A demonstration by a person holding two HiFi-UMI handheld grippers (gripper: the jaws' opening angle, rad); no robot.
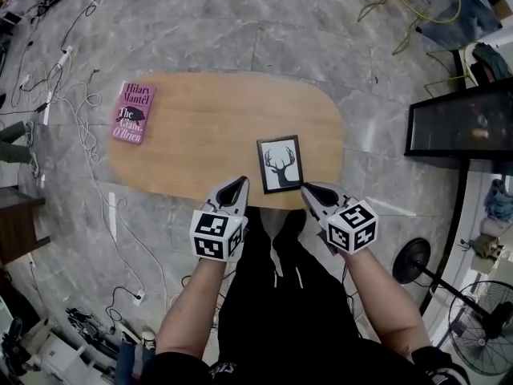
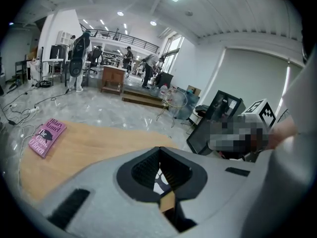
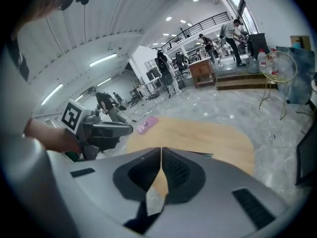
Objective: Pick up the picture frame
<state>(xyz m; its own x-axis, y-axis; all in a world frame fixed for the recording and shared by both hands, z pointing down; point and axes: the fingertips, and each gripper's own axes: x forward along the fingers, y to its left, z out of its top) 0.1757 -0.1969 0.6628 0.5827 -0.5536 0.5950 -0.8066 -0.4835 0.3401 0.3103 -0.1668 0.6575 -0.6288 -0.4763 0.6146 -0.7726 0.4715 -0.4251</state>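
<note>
pale wood makes up the oval counter (image 1: 216,127), and the black frame (image 1: 280,165) with its white deer-head print lies flat on it near the edge closest to the person, just ahead of both tools and between their tips. the left hand-held gripper (image 1: 240,181) points at the frame's near left corner from just beside it; its own view shows its jaws closed tip to tip with nothing clamped, and a sliver of the white print shows through the gap lower down behind the pads. the right hand-held gripper (image 1: 306,188) sits at the frame's near right corner, very close, though whether it touches cannot be told; its jaws are likewise pressed together and hold nothing. both tools tilt downward toward the counter, each in a bare forearm's hand, marker cubes facing up. a pink book (image 1: 132,111) lies at the counter's far left end, well away from the left hand-held gripper and the frame.
</note>
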